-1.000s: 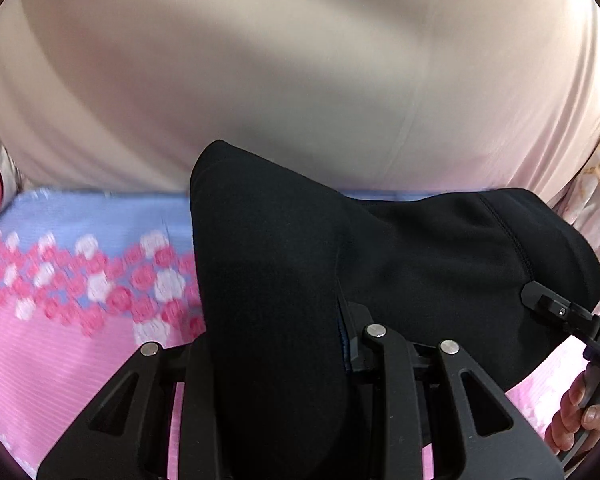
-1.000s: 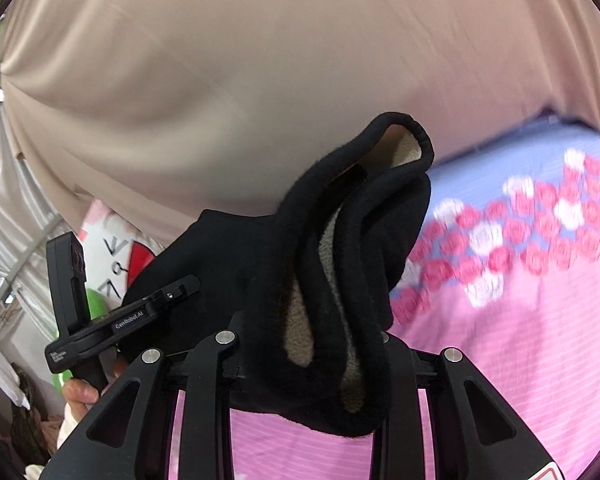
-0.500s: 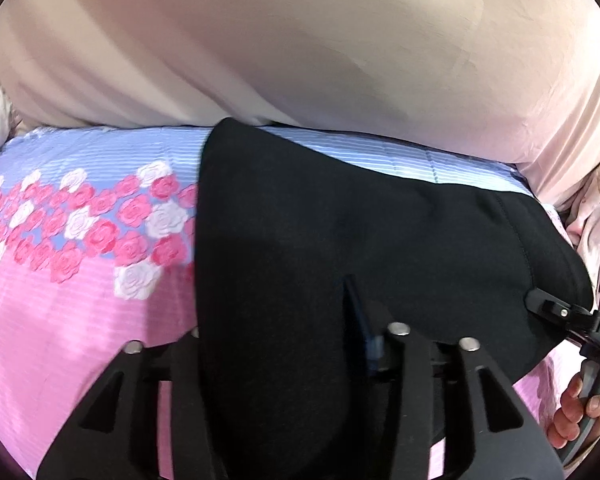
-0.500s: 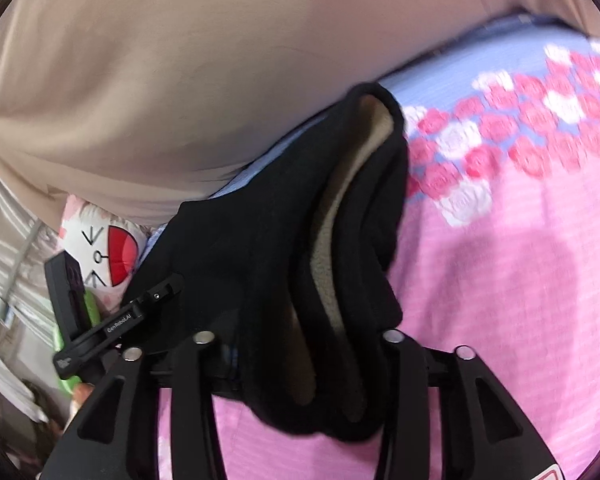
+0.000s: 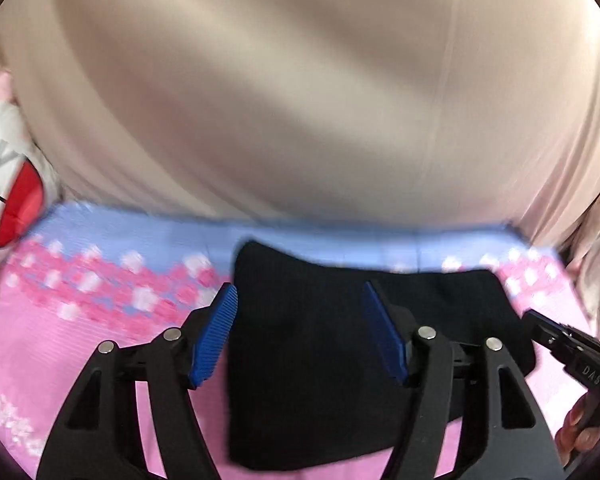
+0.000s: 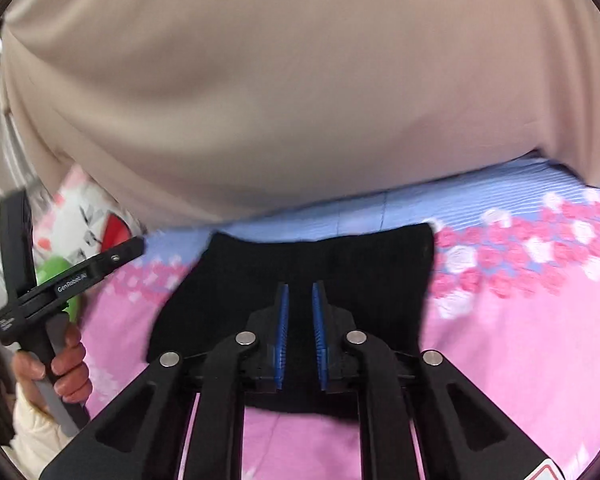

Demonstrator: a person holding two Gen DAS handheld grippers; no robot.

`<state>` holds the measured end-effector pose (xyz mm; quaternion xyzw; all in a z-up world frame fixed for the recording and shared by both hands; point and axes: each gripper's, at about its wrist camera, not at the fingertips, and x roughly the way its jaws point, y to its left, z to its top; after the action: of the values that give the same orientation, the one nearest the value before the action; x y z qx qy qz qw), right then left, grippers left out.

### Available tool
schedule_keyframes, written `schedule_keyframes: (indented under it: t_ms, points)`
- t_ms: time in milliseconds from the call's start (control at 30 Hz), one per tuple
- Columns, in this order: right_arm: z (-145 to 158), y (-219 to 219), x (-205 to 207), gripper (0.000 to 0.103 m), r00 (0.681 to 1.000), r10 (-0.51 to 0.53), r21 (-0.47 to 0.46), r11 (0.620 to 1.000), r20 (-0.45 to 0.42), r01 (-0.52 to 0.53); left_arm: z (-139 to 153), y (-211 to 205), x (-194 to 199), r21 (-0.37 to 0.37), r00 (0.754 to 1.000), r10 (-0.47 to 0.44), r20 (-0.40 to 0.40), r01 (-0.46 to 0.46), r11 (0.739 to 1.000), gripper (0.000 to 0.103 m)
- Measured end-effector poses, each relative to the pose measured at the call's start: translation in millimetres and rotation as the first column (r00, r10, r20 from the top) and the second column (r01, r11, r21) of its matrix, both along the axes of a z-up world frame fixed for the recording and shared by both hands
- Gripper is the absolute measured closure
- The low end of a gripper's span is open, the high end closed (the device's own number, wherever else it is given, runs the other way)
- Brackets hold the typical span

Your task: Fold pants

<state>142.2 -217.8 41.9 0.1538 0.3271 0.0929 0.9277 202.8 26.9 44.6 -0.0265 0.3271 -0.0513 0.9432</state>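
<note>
Black and soft, the pants [image 5: 340,360] lie folded into a compact block on the pink flowered bed sheet [image 5: 80,340], just below its blue striped band and in front of a beige curtain [image 5: 300,100]. My left tool [image 5: 300,332] hovers over the block with its blue pads apart and opening; cloth shows in the gap beneath, but neither pad presses on it. My right tool [image 6: 300,332] hangs over the other side of the block, its jaws closing to a narrow slot, and nothing is caught in that slot as far as I can see.

I judge the fabric thick, limp and light. It will sag and unfold if I lift it by one layer, and it should not slip much against ribbed pads. If another fold or a tidy-up is wanted, I would pinch through all layers at the two near corners, one tool to each, so the stack moves as one piece.
</note>
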Motion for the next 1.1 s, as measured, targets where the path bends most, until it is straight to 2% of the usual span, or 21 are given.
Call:
schedule_keyframes:
  t_ms: [33, 67, 100, 133, 167, 200, 267, 367, 400, 433, 500, 567, 600, 700, 767, 867, 967, 1033, 1100]
  points:
    - [-11.2, -2.8, 12.0, 0.093, 1.000, -0.011, -0.015, 1.000, -0.027, 0.011, -20.5, -3.5, 17.7, 0.028, 0.998, 0.022, -0.054, -0.021, 0.999, 0.040]
    - [-28.7, -13.1, 25.8, 0.103, 0.997, -0.051, -0.031, 0.998, -0.065, 0.049, -40.1, -2.3, 31.4, 0.068, 0.994, 0.061, -0.092, -0.055, 0.996, 0.041]
    - [-45.4, -23.2, 36.6, 0.103, 0.992, -0.078, -0.029, 0.997, -0.098, 0.076, -66.3, 3.8, 48.4, 0.120, 0.982, 0.120, -0.143, -0.103, 0.987, 0.041]
    - [-63.3, -38.5, 43.2, 0.103, 0.989, -0.097, -0.020, 0.995, -0.116, 0.095, -81.6, 13.7, 54.0, 0.103, 0.979, 0.117, -0.166, -0.100, 0.990, 0.036]
    - [-68.0, -46.9, 40.6, 0.103, 0.992, -0.085, 0.026, 0.996, -0.099, 0.088, -88.3, 24.2, 55.3, 0.046, 0.982, 0.109, -0.156, -0.103, 0.994, 0.030]
    - [-68.7, -52.7, 40.1, 0.103, 0.992, -0.072, 0.072, 0.994, -0.107, 0.080, -90.6, 34.4, 54.5, 0.023, 0.982, 0.124, -0.145, -0.122, 0.992, 0.022]
    - [-55.3, -50.1, 34.5, 0.103, 0.990, -0.067, 0.091, 0.993, -0.124, 0.079, -89.5, 37.4, 54.8, 0.032, 0.981, 0.126, -0.147, -0.122, 0.992, 0.022]
    - [-24.6, -34.7, 9.5, 0.100, 0.998, -0.028, 0.081, 0.996, -0.049, 0.032, -81.0, 32.4, 45.6, 0.089, 0.982, 0.141, -0.126, -0.130, 0.987, 0.024]
    - [-18.6, -30.8, -2.3, 0.100, 0.999, -0.026, 0.051, 0.998, -0.040, 0.028, -76.2, 32.6, 38.2, 0.099, 0.983, 0.141, -0.118, -0.130, 0.987, 0.030]
    - [-16.9, -30.2, -11.6, 0.096, 0.998, -0.036, 0.021, 0.999, -0.049, 0.037, -71.0, 32.9, 29.8, 0.096, 0.985, 0.130, -0.114, -0.119, 0.988, 0.032]
    - [-22.4, -38.4, -35.6, 0.089, 0.996, -0.050, -0.026, 0.998, -0.075, 0.048, -59.4, 34.8, 6.8, 0.104, 0.989, 0.112, -0.099, -0.101, 0.989, 0.031]
    - [-29.6, -49.3, -61.1, 0.078, 0.990, -0.103, -0.136, 0.987, -0.094, 0.090, -53.2, 38.5, -9.4, 0.150, 0.990, 0.114, -0.081, -0.101, 0.983, 0.031]
    - [-32.8, -50.4, -69.3, 0.078, 0.989, -0.101, -0.168, 0.982, -0.103, 0.083, -56.3, 39.1, -18.7, 0.191, 0.989, 0.125, -0.082, -0.108, 0.976, 0.031]
    - [-54.0, -38.7, -76.7, 0.078, 0.985, -0.046, -0.237, 0.972, -0.169, 0.005, -69.2, 39.1, -24.6, 0.216, 0.985, 0.130, -0.116, -0.103, 0.971, 0.031]
    - [-64.2, -25.3, -71.8, 0.078, 0.979, -0.011, -0.279, 0.959, -0.204, -0.047, -73.4, 38.7, -24.1, 0.233, 0.984, 0.141, -0.108, -0.113, 0.966, 0.029]
    - [-68.6, -17.2, -47.6, 0.080, 0.981, -0.016, -0.282, 0.959, -0.196, -0.040, -76.4, 39.9, -15.5, 0.223, 0.979, 0.159, -0.126, -0.129, 0.966, 0.029]
    - [-85.6, -45.3, -26.6, 0.085, 0.968, -0.115, -0.221, 0.973, -0.223, 0.065, -78.5, 40.4, -12.3, 0.221, 0.977, 0.166, -0.133, -0.134, 0.966, 0.028]
    - [-83.2, -61.9, -28.7, 0.082, 0.963, -0.127, -0.121, 0.988, -0.237, 0.100, -79.4, 42.5, -13.4, 0.207, 0.975, 0.170, -0.140, -0.139, 0.968, 0.027]
    - [-70.3, -61.3, -46.2, 0.081, 0.968, -0.146, -0.120, 0.985, -0.203, 0.124, -79.9, 42.9, -14.0, 0.205, 0.975, 0.171, -0.138, -0.141, 0.969, 0.027]
